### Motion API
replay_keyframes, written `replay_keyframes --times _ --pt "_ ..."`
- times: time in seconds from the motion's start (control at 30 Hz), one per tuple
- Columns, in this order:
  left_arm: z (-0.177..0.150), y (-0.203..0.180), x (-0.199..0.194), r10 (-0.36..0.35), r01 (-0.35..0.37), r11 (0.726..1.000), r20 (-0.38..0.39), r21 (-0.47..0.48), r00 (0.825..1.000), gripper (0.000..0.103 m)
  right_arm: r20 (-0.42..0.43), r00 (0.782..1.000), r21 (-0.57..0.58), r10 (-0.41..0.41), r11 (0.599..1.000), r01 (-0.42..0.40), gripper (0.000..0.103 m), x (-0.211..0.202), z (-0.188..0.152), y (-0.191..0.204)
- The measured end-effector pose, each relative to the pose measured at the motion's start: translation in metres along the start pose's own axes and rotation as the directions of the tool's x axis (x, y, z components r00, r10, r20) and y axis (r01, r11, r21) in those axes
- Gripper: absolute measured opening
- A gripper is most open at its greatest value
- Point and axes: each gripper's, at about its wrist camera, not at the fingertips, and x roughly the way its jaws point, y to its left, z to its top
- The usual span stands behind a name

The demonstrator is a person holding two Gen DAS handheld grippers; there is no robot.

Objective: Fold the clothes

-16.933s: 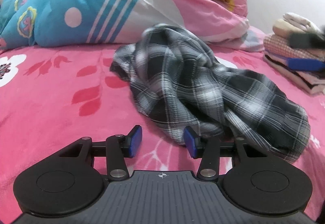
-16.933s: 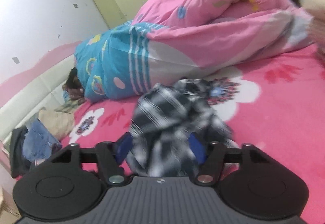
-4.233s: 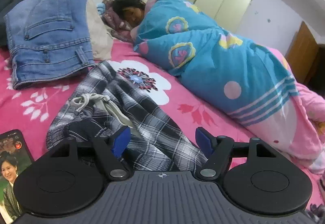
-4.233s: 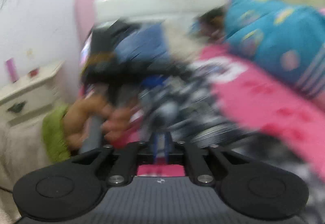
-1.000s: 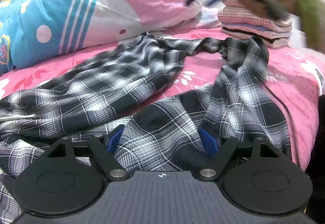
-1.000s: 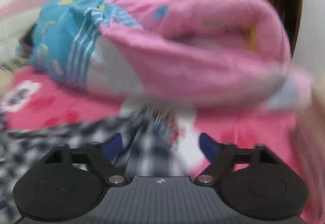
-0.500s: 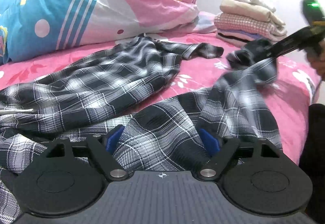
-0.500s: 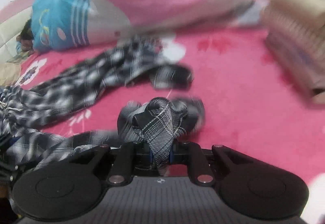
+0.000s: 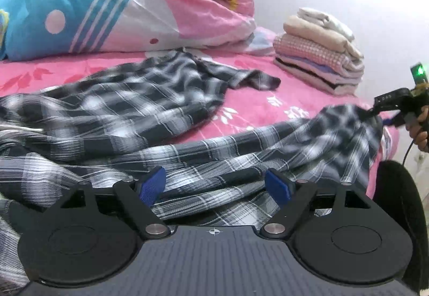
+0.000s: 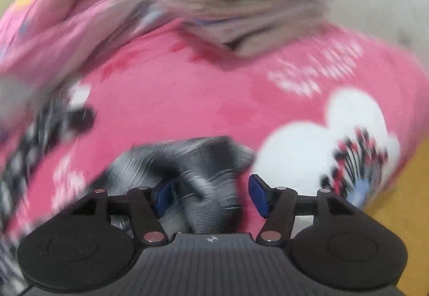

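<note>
Plaid trousers [image 9: 166, 97]: thin woven cloth, matt. Bed sheet [image 9: 268, 105]: soft pink fleece, matt. Quilt [image 9: 150, 0]: smooth cotton. Left gripper [image 9: 214, 187]: matt black plastic, blue ribbed pads [image 9: 151, 184], shiny metal pins.

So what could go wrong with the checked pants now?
The pants are still twisted, so a fold now may trap wrinkles. One leg end lies near the bed edge and could slide off, since the right tool looks open around the cloth rather than gripping it. Pulling further might also bump the folded pile.
</note>
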Motion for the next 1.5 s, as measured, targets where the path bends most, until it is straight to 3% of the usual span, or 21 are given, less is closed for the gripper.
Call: replay_keyframes --times 0.13,0.23,0.33,0.37,0.43,0.57,0.7,0.77,0.83,0.9,0.97,1.03,1.1,1.13,1.2,1.3,1.37,1.4,1.43,1.47,1.5 --pt "0.004 0.016 -0.023 0.041 -0.036 0.997 0.072 -0.075 0.997 0.081 0.098 0.995 0.128 0.023 0.991 -0.036 0.066 -0.032 0.012 -0.006" --pt "0.005 0.038 -0.053 0.135 -0.103 0.971 0.144 -0.214 0.98 0.081 0.187 0.974 -0.029 0.125 0.992 -0.122 0.066 -0.056 0.014 0.044" --pt "0.001 0.067 -0.095 0.302 -0.197 0.89 0.208 -0.412 0.93 0.081 0.191 0.938 -0.24 0.29 0.94 -0.242 0.066 -0.065 0.009 0.115" --pt "-0.004 0.075 -0.108 0.4 -0.265 0.839 0.209 -0.476 0.892 0.081 0.169 0.921 -0.315 0.352 0.904 -0.288 0.066 -0.064 0.005 0.143" --pt "-0.014 0.091 -0.132 0.575 -0.374 0.713 0.19 -0.593 0.796 0.081 0.084 0.88 -0.46 0.467 0.802 -0.382 0.066 -0.057 -0.008 0.205" --pt "-0.016 0.111 -0.138 0.672 -0.409 0.576 0.125 -0.707 0.729 0.081 -0.137 0.773 -0.646 0.62 0.535 -0.544 0.066 -0.039 -0.037 0.331" --pt "-0.018 0.131 -0.145 0.752 -0.427 0.421 0.045 -0.801 0.657 0.078 -0.391 0.617 -0.665 0.683 0.253 -0.702 0.066 -0.015 -0.063 0.454" --pt "-0.02 0.141 -0.147 0.783 -0.429 0.342 0.001 -0.836 0.622 0.078 -0.506 0.55 -0.636 0.665 0.143 -0.758 0.067 0.003 -0.081 0.516" --pt "-0.02 0.146 -0.142 0.786 -0.433 0.327 -0.013 -0.84 0.619 0.076 -0.599 0.513 -0.609 0.615 0.067 -0.79 0.067 0.028 -0.104 0.577" --pt "-0.026 0.146 -0.139 0.774 -0.43 0.333 -0.017 -0.839 0.633 0.076 -0.662 0.492 -0.591 0.565 0.01 -0.807 0.069 0.049 -0.13 0.634" --pt "-0.032 0.147 -0.136 0.763 -0.427 0.338 -0.022 -0.839 0.646 0.076 -0.712 0.493 -0.588 0.5 -0.04 -0.808 0.069 0.074 -0.158 0.684" --pt "-0.034 0.152 -0.135 0.752 -0.426 0.341 -0.029 -0.838 0.659 0.075 -0.728 0.515 -0.601 0.452 -0.057 -0.797 0.069 0.097 -0.179 0.716" --pt "-0.035 0.156 -0.135 0.765 -0.441 0.322 -0.044 -0.837 0.642 0.075 -0.743 0.531 -0.605 0.408 -0.069 -0.793 0.069 0.118 -0.196 0.742" --pt "-0.035 0.158 -0.135 0.771 -0.449 0.312 -0.053 -0.837 0.634 0.075 -0.756 0.528 -0.594 0.387 -0.066 -0.802 0.069 0.126 -0.203 0.748" --pt "-0.034 0.166 -0.132 0.772 -0.465 0.283 -0.088 -0.839 0.629 0.072 -0.783 0.517 -0.568 0.347 -0.059 -0.821 0.07 0.142 -0.217 0.759" --pt "-0.029 0.172 -0.129 0.772 -0.47 0.266 -0.106 -0.842 0.627 0.072 -0.774 0.519 -0.584 0.363 -0.089 -0.807 0.067 0.141 -0.225 0.757" --pt "-0.026 0.175 -0.126 0.775 -0.482 0.254 -0.122 -0.839 0.62 0.07 -0.766 0.521 -0.595 0.376 -0.109 -0.796 0.057 0.139 -0.23 0.756" --pt "-0.024 0.176 -0.125 0.78 -0.488 0.244 -0.129 -0.838 0.613 0.066 -0.763 0.522 -0.601 0.382 -0.119 -0.791 0.042 0.138 -0.233 0.755" --pt "-0.022 0.177 -0.124 0.785 -0.494 0.234 -0.137 -0.837 0.604 0.062 -0.756 0.527 -0.61 0.388 -0.123 -0.783 0.018 0.136 -0.233 0.754" --pt "-0.02 0.178 -0.123 0.796 -0.505 0.227 -0.141 -0.833 0.589 0.058 -0.742 0.536 -0.625 0.403 -0.128 -0.77 0.006 0.131 -0.233 0.753" --pt "-0.017 0.18 -0.122 0.805 -0.515 0.22 -0.144 -0.828 0.575 0.051 -0.727 0.544 -0.642 0.418 -0.133 -0.755 0.005 0.126 -0.233 0.751"
